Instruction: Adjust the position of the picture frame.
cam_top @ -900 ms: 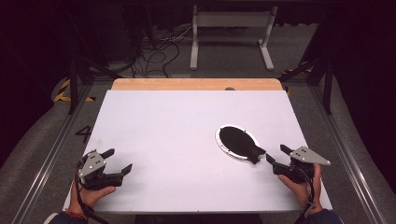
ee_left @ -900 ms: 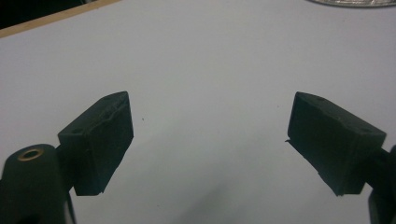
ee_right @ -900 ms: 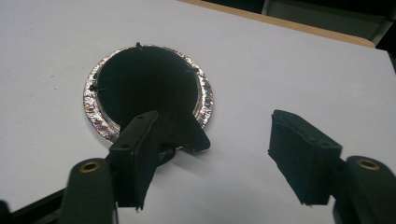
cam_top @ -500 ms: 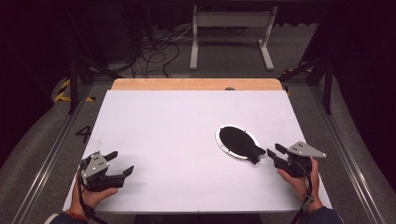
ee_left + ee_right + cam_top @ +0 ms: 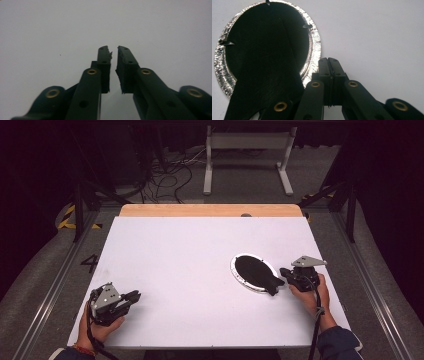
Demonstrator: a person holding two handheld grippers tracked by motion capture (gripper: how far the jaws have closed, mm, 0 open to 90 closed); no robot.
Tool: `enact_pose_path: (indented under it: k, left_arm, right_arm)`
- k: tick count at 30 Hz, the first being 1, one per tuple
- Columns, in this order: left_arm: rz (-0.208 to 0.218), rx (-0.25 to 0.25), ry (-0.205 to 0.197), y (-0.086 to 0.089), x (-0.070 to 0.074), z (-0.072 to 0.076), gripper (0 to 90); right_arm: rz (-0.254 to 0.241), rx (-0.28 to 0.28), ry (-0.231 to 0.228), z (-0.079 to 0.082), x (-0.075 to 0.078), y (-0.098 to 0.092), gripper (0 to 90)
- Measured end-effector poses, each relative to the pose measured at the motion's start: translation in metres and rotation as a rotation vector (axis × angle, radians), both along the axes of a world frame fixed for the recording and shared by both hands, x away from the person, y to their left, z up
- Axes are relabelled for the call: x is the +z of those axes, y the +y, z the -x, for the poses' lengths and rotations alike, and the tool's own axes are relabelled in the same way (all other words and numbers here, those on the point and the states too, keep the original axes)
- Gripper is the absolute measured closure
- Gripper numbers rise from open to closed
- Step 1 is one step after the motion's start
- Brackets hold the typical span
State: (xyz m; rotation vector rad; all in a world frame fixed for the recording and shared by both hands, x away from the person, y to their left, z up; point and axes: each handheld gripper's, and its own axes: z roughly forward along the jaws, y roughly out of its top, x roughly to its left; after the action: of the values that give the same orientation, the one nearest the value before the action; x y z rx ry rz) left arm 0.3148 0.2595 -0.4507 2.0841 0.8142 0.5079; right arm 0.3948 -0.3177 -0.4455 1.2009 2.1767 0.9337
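Black fish-shaped piece (image 5: 257, 273) on its foil disc (image 5: 239, 276), unmoved; right gripper (image 5: 286, 272), fingers together, has edged nearer its tail; left gripper (image 5: 134, 295), fingers nearly together, empty, barely shifted on the desk (image 5: 190, 250).

Brightness: white table top (image 5: 200, 270) evenly lit from above, surroundings almost black.
Shadows: faint, soft, close under the gripper bodies.
Glare: sparkle on the foil rim (image 5: 314, 42) in the right gripper view.
Focus: high view soft and grainy; near jaws slightly blurred.
Vignetting: left gripper view greyer toward corners.
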Motion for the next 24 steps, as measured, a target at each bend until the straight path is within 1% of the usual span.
enact_pose_path:
  k: [1, 2, 5, 6, 9, 11, 12, 14, 17, 20, 23, 24]
  left_arm:
    - [0.000, 0.000, 0.000, 0.000, 0.000, 0.000, 88.9]
    - [0.000, -0.004, 0.002, -0.001, 0.001, 0.000, 89.8]
    - [0.004, -0.008, 0.006, -0.001, 0.001, 0.000, 90.0]
    - [0.000, -0.010, 0.013, -0.002, 0.001, 0.000, 90.0]
    - [-0.011, -0.010, 0.016, -0.003, -0.001, -0.002, 90.0]
    - [-0.009, -0.010, 0.020, -0.004, -0.001, -0.002, 90.0]
    - [-0.008, -0.013, 0.022, -0.004, -0.001, -0.002, 90.0]
    - [-0.014, -0.015, 0.027, -0.005, -0.001, -0.003, 90.0]
    - [-0.015, -0.019, 0.036, -0.007, -0.002, -0.006, 90.0]
    - [-0.024, -0.031, 0.038, -0.012, -0.002, -0.008, 90.0]
    - [-0.021, -0.050, 0.040, -0.020, -0.001, -0.015, 90.0]
    - [-0.027, -0.053, 0.039, -0.023, -0.001, -0.017, 90.0]
  right_arm:
    - [0.000, 0.000, 0.000, 0.000, 0.000, 0.000, 90.0]
    - [0.011, -0.004, 0.013, -0.004, -0.002, 0.001, 90.0]
    - [0.007, 0.004, 0.023, -0.008, -0.003, 0.003, 90.0]
    - [0.007, 0.004, 0.023, -0.008, -0.003, 0.003, 90.0]
    - [0.025, 0.005, 0.038, -0.013, -0.006, 0.005, 90.0]
    - [0.025, 0.006, 0.039, -0.014, -0.006, 0.006, 90.0]
    - [0.021, 0.010, 0.039, -0.014, -0.007, 0.006, 90.0]
    - [0.035, 0.021, 0.037, -0.014, -0.006, 0.009, 90.0]
    - [0.038, 0.022, 0.035, -0.013, -0.006, 0.009, 90.0]
    - [0.026, 0.033, 0.037, -0.013, -0.007, 0.010, 90.0]
    - [0.048, 0.056, 0.026, -0.013, -0.007, 0.017, 90.0]
    - [0.059, 0.066, 0.018, -0.013, -0.007, 0.020, 90.0]
